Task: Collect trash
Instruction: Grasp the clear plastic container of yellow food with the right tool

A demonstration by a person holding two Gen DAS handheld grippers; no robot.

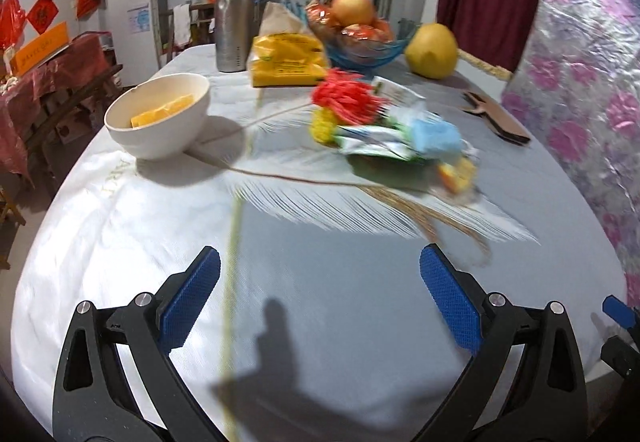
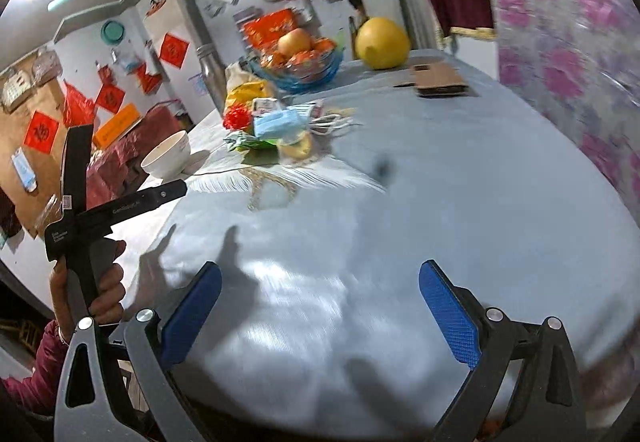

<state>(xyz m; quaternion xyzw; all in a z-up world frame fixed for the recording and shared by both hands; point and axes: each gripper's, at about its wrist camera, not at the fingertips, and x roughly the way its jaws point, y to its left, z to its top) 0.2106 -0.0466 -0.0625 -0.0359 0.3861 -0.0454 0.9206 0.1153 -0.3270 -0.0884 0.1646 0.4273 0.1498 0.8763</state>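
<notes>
Left claw [image 1: 320,296] and right claw [image 2: 320,298] — both spread apart, empty — above the worktop [image 1: 320,322]; trash pile [image 1: 392,130] (wrappers, blue mask [image 2: 280,122]) lies near the white bowl [image 1: 160,118].

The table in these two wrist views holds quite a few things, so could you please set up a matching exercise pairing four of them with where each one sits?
Things:
1. white bowl
2. steel bottle
3. pomelo
4. blue face mask

Places:
A. on the pile of wrappers mid-table
B. far end, right of the blue glass fruit bowl
C. near the table's left edge, yellow pieces inside
D. far end, upright, left of the yellow packet

Pairs: 1-C, 2-D, 3-B, 4-A
</notes>
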